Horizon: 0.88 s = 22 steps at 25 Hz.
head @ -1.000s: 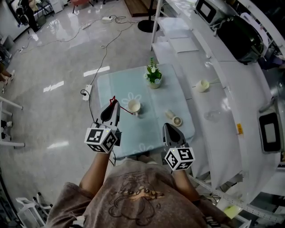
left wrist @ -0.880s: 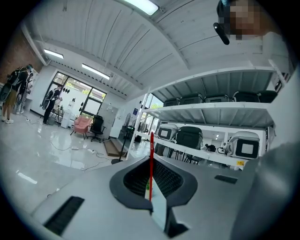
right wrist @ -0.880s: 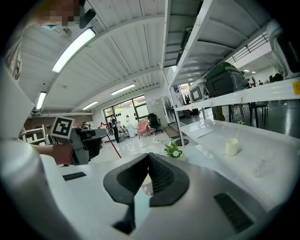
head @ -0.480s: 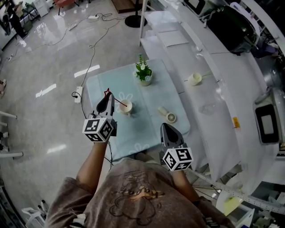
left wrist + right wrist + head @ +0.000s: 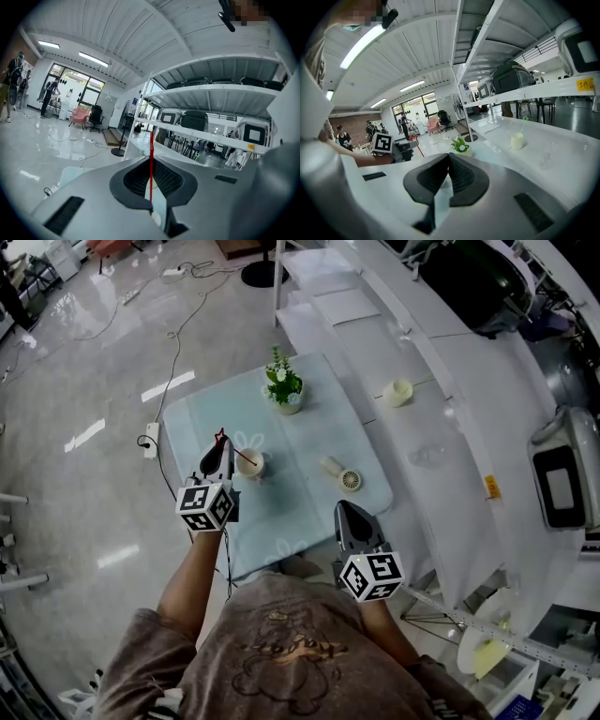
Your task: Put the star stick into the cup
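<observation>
In the head view the red star stick (image 5: pixel 234 452) slants from its star by my left gripper (image 5: pixel 223 448) down to the cream cup (image 5: pixel 251 465) on the pale green table (image 5: pixel 309 442). Its lower end lies at the cup's rim; whether it is inside I cannot tell. The left gripper view shows the thin red stick (image 5: pixel 151 159) upright, pinched between the shut jaws of the left gripper (image 5: pixel 151 157). My right gripper (image 5: pixel 344 508) hovers near the table's front right corner, well apart from the cup. In its own view the right gripper (image 5: pixel 449 157) has its jaws closed on nothing.
A small potted plant (image 5: pixel 283 390) stands at the table's far side and a little hand fan (image 5: pixel 349 480) lies at its right. A long white counter (image 5: pixel 441 427) with another cup (image 5: pixel 397 392) runs along the right. Cables and a power strip (image 5: pixel 150 440) lie on the floor at left.
The left gripper has carried the stick rightward so its lower end now meets the cup instead of lying left of it. The right gripper has kept its place.
</observation>
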{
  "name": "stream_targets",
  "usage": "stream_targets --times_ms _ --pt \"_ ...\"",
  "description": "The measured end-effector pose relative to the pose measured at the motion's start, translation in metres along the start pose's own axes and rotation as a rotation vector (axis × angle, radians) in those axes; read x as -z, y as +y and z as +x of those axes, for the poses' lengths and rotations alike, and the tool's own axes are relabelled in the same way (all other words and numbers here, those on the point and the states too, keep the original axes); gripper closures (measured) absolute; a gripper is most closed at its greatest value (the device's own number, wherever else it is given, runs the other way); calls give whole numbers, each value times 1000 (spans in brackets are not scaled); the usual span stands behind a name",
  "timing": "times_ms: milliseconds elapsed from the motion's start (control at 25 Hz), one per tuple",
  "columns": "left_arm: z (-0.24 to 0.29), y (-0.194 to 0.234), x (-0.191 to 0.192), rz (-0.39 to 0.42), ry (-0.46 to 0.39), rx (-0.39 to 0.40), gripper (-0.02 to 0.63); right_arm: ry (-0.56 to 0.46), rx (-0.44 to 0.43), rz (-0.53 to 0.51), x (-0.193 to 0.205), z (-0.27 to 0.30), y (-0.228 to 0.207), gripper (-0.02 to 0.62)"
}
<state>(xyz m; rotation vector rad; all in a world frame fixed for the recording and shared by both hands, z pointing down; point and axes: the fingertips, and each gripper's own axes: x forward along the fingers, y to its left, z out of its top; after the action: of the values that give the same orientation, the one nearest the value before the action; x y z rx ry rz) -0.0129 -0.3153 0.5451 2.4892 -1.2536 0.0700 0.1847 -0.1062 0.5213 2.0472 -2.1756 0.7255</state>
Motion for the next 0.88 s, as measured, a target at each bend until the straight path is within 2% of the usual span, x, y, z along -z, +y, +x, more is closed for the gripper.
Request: stream_targets --times_ms 480,880 --pt "21 12 47 -28 80 10 574 21 37 10 8 2 -7 594" --pt "31 22 64 -93 101 11 574 35 48 17 13 6 -7 594"
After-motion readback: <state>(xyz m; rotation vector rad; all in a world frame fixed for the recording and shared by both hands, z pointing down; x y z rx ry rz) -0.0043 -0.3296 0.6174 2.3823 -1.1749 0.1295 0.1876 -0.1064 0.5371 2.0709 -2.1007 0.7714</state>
